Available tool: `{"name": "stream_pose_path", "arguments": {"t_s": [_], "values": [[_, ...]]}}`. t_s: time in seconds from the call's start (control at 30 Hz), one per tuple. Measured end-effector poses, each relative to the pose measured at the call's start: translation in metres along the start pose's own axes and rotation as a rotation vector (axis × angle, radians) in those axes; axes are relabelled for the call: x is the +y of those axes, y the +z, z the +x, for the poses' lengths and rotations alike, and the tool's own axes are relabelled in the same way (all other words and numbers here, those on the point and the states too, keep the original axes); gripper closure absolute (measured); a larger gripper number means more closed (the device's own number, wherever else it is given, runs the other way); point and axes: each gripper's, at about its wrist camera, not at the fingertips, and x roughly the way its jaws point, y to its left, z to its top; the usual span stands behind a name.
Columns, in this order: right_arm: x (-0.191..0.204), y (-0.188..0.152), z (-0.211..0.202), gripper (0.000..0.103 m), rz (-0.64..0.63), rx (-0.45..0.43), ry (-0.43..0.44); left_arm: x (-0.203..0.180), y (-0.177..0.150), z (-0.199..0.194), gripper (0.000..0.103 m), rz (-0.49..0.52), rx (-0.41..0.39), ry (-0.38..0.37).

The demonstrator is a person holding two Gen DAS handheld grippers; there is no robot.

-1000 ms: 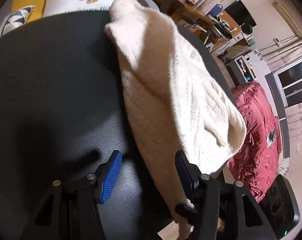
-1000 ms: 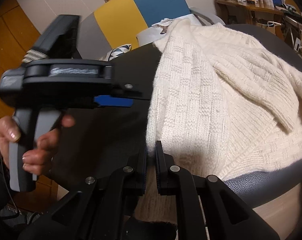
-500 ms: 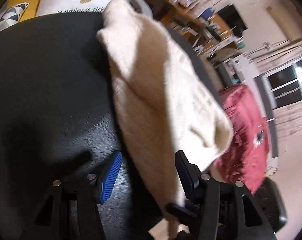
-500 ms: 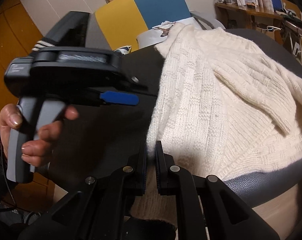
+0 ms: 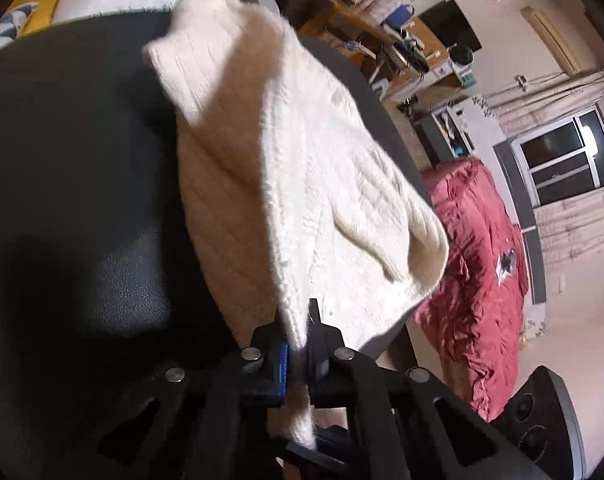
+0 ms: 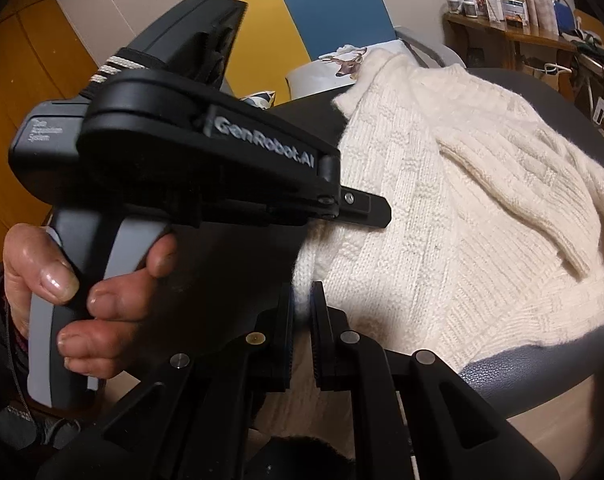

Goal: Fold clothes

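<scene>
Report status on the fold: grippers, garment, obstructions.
Left hand-held gripper shut on cream knitted sweater edge. Right hand-held gripper shut on same edge. Sweater draped over dark round leather seat. Nothing in the way.

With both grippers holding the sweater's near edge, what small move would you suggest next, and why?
Probably lift both together and carry the edge away across the table: the left gripper and right gripper are each shut on the sweater, which hangs over the rim.

Cream basket-weave sweater [image 6: 441,216], seemingly black table [image 5: 70,152]
</scene>
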Motion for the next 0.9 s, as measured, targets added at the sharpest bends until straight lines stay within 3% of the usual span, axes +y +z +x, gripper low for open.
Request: {"name": "stream_pose_path", "arguments": {"t_s": [0.2, 0.4, 0.53, 0.7, 0.9], "values": [[-0.013, 0.003, -0.009, 0.084, 0.120, -0.042, 0.115, 0.024, -0.013, -0.069, 0.099, 0.042, -0.205, 0.136], [-0.030, 0.038, -0.001, 0.081, 0.095, -0.033, -0.093, 0.115, -0.041, -0.184, 0.099, -0.102, -0.381, 0.137], [-0.045, 0.056, 0.032, 0.081, 0.087, 0.059, -0.217, 0.167, -0.066, -0.222, 0.099, -0.157, -0.378, 0.163], [-0.041, 0.056, 0.066, 0.081, 0.035, 0.166, -0.337, 0.210, -0.087, -0.228, 0.099, -0.211, -0.337, 0.214], [-0.050, 0.063, 0.045, 0.081, 0.074, 0.151, -0.370, 0.242, -0.102, -0.225, 0.099, -0.300, -0.341, 0.128]]}}
